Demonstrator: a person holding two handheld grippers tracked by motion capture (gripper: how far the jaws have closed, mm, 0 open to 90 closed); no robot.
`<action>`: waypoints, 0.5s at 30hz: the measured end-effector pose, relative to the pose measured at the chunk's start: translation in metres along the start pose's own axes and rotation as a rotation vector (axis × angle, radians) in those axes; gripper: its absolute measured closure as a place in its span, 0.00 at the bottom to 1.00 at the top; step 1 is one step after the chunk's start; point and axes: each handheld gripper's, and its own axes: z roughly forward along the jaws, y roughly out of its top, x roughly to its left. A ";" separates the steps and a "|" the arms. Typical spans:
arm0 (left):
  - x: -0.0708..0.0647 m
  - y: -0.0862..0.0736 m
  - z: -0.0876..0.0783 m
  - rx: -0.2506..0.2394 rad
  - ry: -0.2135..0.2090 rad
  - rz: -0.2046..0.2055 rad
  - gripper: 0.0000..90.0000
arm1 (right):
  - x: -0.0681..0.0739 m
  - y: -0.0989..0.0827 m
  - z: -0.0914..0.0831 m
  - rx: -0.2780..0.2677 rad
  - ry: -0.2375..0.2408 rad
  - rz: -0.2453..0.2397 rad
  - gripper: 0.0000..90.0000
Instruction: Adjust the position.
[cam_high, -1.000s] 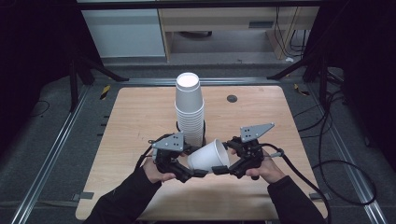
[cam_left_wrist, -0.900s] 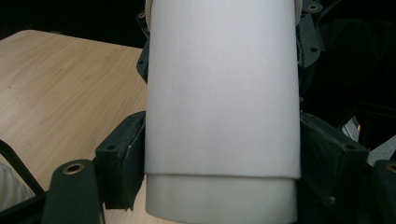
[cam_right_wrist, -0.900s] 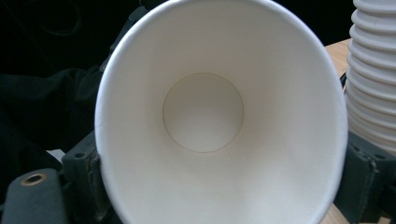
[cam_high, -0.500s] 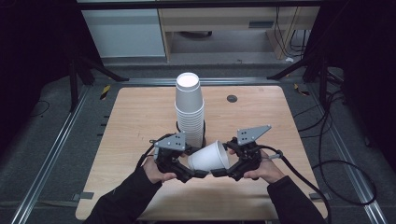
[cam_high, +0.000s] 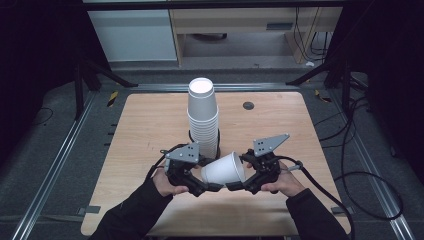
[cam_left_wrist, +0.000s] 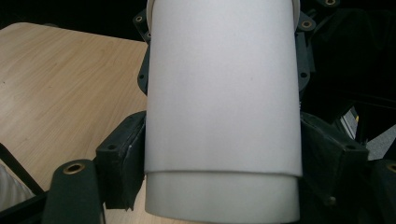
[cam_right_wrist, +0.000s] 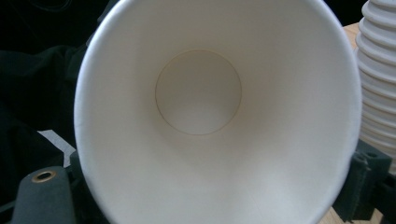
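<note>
Dark room, pale wood counter (cam_high: 140, 130) on a metal-railed floor. Two nested white paper cups (cam_high: 223, 170) lie on their side in the air above the counter's near edge, just in front of the upside-down cup stack (cam_high: 203, 120), mouth toward the right gripper (cam_high: 239, 186), base toward the left gripper (cam_high: 212, 187). In the left gripper view the outer cup's wall sits between its jaws with an inner cup's base poking out below: jaws part-open, pads pressing both sides. Right jaws have just been closing, now narrow; the right gripper view looks straight into the mouth, and I can't tell whether they pinch the rim or just touch it. Risks, my read: thin paper, so over-squeezing dents the wall or locks the pair tighter; a pull with a weak rim grip slips off; the stack stands close, a sideways jerk could knock it over.
</note>
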 end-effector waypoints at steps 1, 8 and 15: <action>0.000 0.000 0.000 0.000 0.000 0.000 0.26 | 0.000 0.000 0.000 0.000 0.000 0.000 0.17; 0.000 0.000 0.000 -0.011 0.001 -0.004 0.25 | 0.000 0.000 -0.001 -0.008 -0.002 -0.002 0.17; 0.000 -0.002 -0.001 0.002 0.021 0.000 0.23 | 0.000 0.003 -0.006 -0.028 -0.005 0.003 0.16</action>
